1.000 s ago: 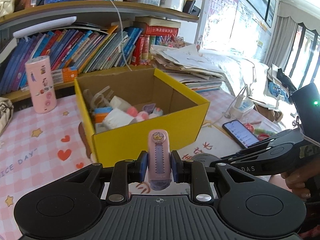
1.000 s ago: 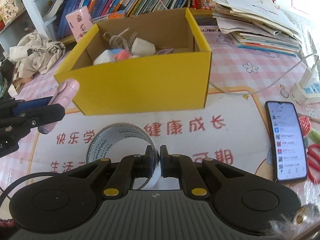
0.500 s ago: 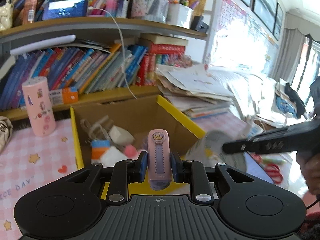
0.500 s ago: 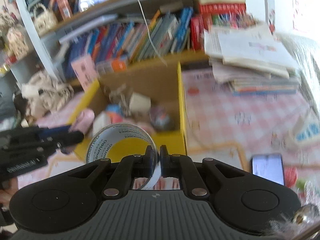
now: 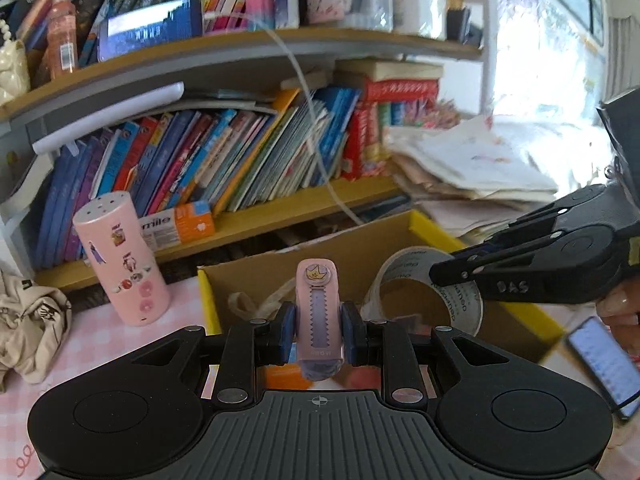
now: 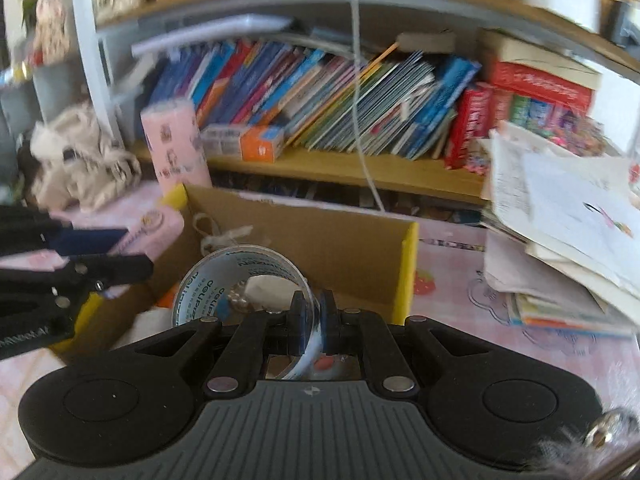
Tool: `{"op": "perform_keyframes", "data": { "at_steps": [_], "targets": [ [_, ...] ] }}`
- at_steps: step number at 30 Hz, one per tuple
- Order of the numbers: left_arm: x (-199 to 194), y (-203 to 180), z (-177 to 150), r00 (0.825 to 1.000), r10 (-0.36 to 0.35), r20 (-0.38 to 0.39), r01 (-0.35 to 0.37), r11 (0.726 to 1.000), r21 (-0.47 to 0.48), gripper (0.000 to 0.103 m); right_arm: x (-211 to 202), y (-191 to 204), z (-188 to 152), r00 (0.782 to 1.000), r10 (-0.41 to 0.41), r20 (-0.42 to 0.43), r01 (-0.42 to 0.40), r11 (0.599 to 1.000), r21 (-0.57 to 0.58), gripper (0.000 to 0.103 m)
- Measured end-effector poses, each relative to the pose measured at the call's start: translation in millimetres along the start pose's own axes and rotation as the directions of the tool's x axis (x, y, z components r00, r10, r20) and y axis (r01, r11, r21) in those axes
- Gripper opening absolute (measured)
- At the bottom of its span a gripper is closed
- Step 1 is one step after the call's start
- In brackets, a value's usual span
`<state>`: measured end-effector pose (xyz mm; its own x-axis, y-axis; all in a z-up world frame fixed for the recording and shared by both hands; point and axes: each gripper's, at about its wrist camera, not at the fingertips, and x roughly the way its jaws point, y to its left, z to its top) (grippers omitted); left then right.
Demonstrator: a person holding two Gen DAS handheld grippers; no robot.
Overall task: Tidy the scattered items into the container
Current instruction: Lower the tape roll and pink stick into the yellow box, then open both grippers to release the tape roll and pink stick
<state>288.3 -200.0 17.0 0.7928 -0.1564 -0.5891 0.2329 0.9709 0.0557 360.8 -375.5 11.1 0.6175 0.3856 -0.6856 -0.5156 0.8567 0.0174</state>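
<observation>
My left gripper (image 5: 318, 330) is shut on a pink utility knife (image 5: 319, 312) with a crown sticker, held above the open yellow cardboard box (image 5: 434, 226). My right gripper (image 6: 313, 314) is shut on the wall of a clear tape roll (image 6: 240, 280), also held over the box (image 6: 406, 268). In the left wrist view the tape roll (image 5: 432, 292) hangs from the right gripper (image 5: 452, 272) just right of the knife. In the right wrist view the left gripper (image 6: 120, 252) with the knife (image 6: 150, 230) is at the left. Ribbon and small items lie inside the box.
A pink sticker-covered cylinder (image 5: 120, 258) stands left of the box. A bookshelf (image 5: 240, 160) is close behind. A stack of papers and books (image 6: 560, 232) lies to the right. A phone (image 5: 604, 364) lies at the right, beige cloth (image 5: 28, 328) at the left.
Both grippers have risen and moved forward from the table in front of the box to above its opening, each still holding its item. The tape roll was lifted off the mat.
</observation>
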Motion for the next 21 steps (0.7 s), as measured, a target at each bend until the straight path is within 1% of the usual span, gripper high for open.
{"op": "perform_keyframes", "data": {
  "at_steps": [4, 12, 17, 21],
  "targets": [
    [23, 4, 1, 0.999, 0.018, -0.049, -0.018, 1.0, -0.002, 0.023, 26, 0, 6, 0.999, 0.012, -0.04, -0.014, 0.998, -0.056, 0.007],
    [57, 6, 0, 0.991, 0.034, -0.128, -0.034, 0.999, 0.003, 0.023, 54, -1, 13, 0.994, 0.037, -0.102, -0.05, 0.991, -0.121, 0.007],
    [66, 3, -1, 0.987, 0.039, -0.158, -0.038, 0.999, 0.009, 0.023, 62, -1, 13, 0.99, 0.05, -0.129, -0.067, 0.989, -0.129, 0.008],
    [66, 4, -3, 0.986, 0.038, -0.161, -0.039, 0.999, -0.002, 0.024, 64, 0, 10, 0.988, 0.056, -0.142, -0.073, 0.99, -0.117, 0.011]
  ]
}}
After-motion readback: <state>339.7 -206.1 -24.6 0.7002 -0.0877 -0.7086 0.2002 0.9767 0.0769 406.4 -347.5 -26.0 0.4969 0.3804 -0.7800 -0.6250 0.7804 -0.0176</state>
